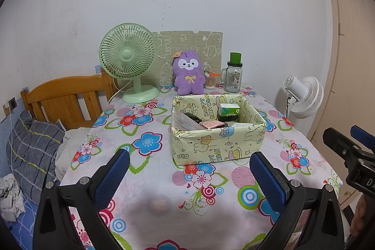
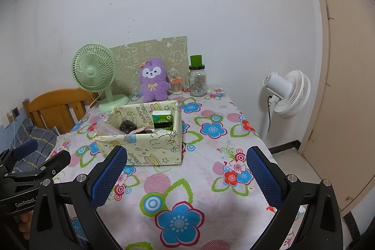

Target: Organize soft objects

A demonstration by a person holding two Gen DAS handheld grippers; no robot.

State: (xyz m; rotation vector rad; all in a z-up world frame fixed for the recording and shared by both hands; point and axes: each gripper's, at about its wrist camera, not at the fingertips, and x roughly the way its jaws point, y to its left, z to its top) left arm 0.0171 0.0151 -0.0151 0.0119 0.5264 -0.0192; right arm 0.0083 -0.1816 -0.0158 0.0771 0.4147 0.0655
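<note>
A purple plush toy (image 1: 188, 73) sits upright at the back of the table against a patterned board; it also shows in the right wrist view (image 2: 153, 83). In front of it stands a yellow cartoon-print box (image 1: 218, 142), also in the right wrist view (image 2: 150, 147), holding a green carton and small items. My left gripper (image 1: 189, 170) is open and empty above the table's near part. My right gripper (image 2: 187, 170) is open and empty, to the right of the box; it shows at the right edge of the left wrist view (image 1: 346, 139).
A green desk fan (image 1: 129, 60) stands at the back left. A glass jar with a green lid (image 1: 233, 74) and a cotton-swab holder (image 1: 209, 81) stand at the back right. A white floor fan (image 2: 286, 93) is right of the table, a wooden bed (image 1: 61, 100) left.
</note>
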